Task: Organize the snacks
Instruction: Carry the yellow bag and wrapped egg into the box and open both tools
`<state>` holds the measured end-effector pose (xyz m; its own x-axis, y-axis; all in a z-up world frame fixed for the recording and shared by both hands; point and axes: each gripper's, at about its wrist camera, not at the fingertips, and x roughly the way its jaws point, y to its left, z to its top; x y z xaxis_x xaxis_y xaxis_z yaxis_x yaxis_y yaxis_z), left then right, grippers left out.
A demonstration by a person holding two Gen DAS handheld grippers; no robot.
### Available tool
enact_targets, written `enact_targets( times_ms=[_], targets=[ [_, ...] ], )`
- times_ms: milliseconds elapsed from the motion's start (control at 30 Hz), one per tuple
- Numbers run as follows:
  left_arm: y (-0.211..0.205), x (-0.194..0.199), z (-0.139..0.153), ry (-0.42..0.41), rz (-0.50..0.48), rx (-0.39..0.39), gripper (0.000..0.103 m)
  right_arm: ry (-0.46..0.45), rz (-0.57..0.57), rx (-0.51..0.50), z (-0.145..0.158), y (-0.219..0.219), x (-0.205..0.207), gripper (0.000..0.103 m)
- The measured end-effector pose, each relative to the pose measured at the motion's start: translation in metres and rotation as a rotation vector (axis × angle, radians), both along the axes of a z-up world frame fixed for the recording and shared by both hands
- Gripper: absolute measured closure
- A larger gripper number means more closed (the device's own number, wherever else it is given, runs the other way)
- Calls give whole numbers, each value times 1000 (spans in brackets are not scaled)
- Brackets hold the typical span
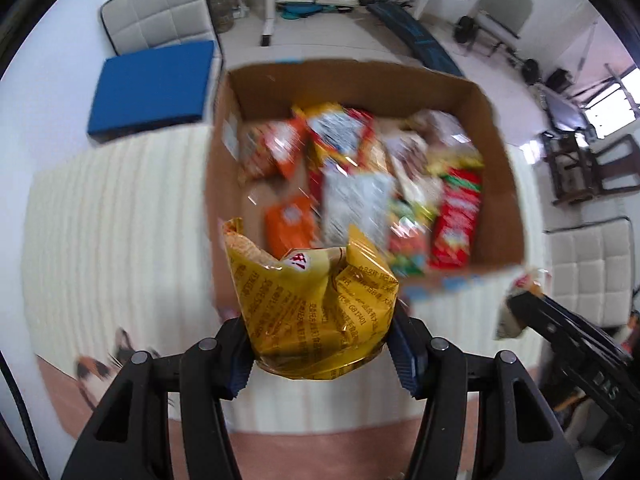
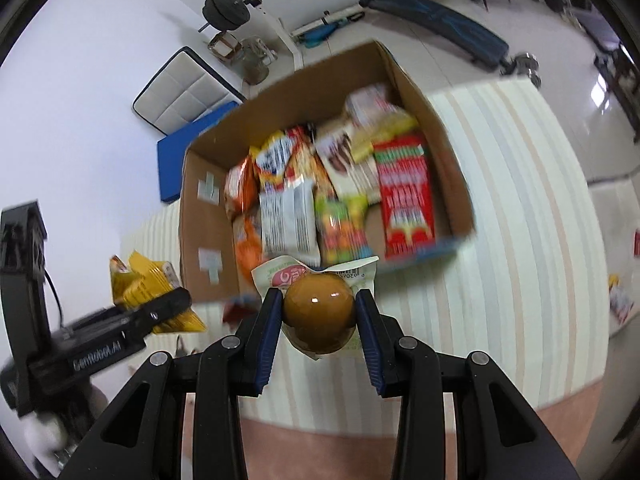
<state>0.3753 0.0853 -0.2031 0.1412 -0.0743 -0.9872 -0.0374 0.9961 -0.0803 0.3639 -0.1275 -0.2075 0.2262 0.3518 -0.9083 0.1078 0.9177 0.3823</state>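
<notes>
Fingers of the left gripper are clamped on a crumpled yellow bag, pinching its lower end so the bag stands up between the blue pads. The bag is held just at the near edge of the open box, which sits on a striped tabletop.

Fingers of the right gripper are clamped on an egg pack: a glossy brown egg shape in clear wrap with a white printed flap sticking up toward the box. It hangs over the tabletop just short of the box's near edge.

The box is already well filled. A red pack lies along its right side, a white bag with dense print lies in the middle, a multicoloured pack lies between those two, and orange bags are on the left. More packets at the far end are too blurred to name.

From the right wrist view the left gripper shows at the left with the yellow bag in it, just beside the box's left wall. From the left wrist view the right gripper shows at the right, near the box's near right corner.

A blue cushion on a chair lies beyond the tabletop's far left edge.
</notes>
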Motion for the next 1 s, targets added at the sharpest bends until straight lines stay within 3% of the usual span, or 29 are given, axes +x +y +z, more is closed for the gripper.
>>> enact_targets(
  times_ms=[300,633,733,800,833,900,1000],
  targets=[
    [19,87,-65,170,-31,110,47,77,5,-95,-52,14,70,63],
    [13,102,-116,291,-63,162,46,184,-6,-129,-96,2,83,62],
    [14,101,-120,300,-59,158,36,218,-8,-129,-103,-1,84,61],
    [15,100,-121,299,-57,153,22,245,-13,-124,-106,-1,84,61],
    [17,99,-119,289,-49,154,21,256,-13,-132,-107,-1,84,61],
    [21,97,-116,274,-41,152,21,257,-15,-145,-107,0,84,45],
    [23,93,-109,256,-28,138,21,248,-13,-150,-103,3,83,37]
  ],
)
